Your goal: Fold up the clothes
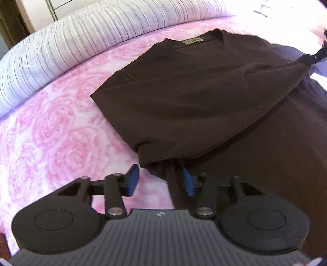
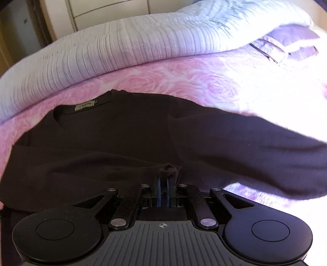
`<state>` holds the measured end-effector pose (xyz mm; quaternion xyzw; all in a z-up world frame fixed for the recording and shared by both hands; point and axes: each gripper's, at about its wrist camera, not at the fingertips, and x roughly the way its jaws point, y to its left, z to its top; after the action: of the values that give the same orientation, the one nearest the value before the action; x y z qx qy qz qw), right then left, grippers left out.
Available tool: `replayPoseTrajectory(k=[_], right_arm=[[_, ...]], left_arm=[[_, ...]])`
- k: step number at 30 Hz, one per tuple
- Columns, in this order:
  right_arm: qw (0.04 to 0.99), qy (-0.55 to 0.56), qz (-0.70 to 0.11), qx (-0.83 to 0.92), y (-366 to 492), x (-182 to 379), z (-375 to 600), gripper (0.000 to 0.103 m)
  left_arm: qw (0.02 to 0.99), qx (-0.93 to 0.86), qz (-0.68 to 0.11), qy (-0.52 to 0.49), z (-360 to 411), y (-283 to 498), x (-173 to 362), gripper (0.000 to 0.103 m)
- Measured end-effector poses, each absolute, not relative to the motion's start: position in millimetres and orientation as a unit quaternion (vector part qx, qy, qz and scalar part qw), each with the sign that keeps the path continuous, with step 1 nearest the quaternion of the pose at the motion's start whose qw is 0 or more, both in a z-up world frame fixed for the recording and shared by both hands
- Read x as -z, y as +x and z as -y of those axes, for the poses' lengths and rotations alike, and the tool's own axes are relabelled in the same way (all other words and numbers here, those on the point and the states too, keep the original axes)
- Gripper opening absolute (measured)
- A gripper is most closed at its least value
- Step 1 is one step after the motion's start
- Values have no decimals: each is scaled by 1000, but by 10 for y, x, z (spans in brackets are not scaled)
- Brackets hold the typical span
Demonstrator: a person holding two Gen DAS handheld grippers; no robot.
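left wrist: low, close | right wrist: lower, closer | shared: shirt (image 1: 194, 98) collar

I'm looking at a pink rose-print bedspread (image 1: 61, 126), a ribbed white quilt (image 2: 122, 41) bunched along its far edge, and cream cabinet panels (image 2: 98, 10) behind that.

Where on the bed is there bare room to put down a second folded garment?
Free: pink rose bedspread left of the dark shirt, below the striped blanket. Also pink cover beyond the collar, under the blanket. Crowded: around the left gripper and right gripper, which pinches cloth.
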<state>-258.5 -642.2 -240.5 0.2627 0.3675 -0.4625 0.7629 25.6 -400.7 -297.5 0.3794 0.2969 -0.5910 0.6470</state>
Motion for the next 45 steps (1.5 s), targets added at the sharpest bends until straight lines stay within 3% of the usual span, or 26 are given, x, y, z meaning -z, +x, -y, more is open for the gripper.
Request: replayPoseTrajectory(k=[9,12,14,22,31,38,45], right_arm=[[755,262,-375,470,-2605,2418,6589,4],[750,276,-378,467,-2650,2434,6589,4],[742,293,-380,468,-2667,2441,6620,4],[798,236,-290,473,-2585,1846,6610,4],[712,362,-409,442,-2909,2757,6564,4],[748,342,-368,433,-2921,2560,6638,4],[666,412,-400,476,-3300,2809,6556,9]], left_arm=[[676,572,-313,344,3988,325,2930,39],[683,566,-320,333,3988,362,2920,13],[687,563,-324,325,3989,387,2914,9],[722,506,-326,343,3956,249,2958,9],[719,474,-336,382,4133,265,3103,10],[699,489,-316,415,4119,201,3097,11],[672,498,-324,442,3893,210,2896,17]])
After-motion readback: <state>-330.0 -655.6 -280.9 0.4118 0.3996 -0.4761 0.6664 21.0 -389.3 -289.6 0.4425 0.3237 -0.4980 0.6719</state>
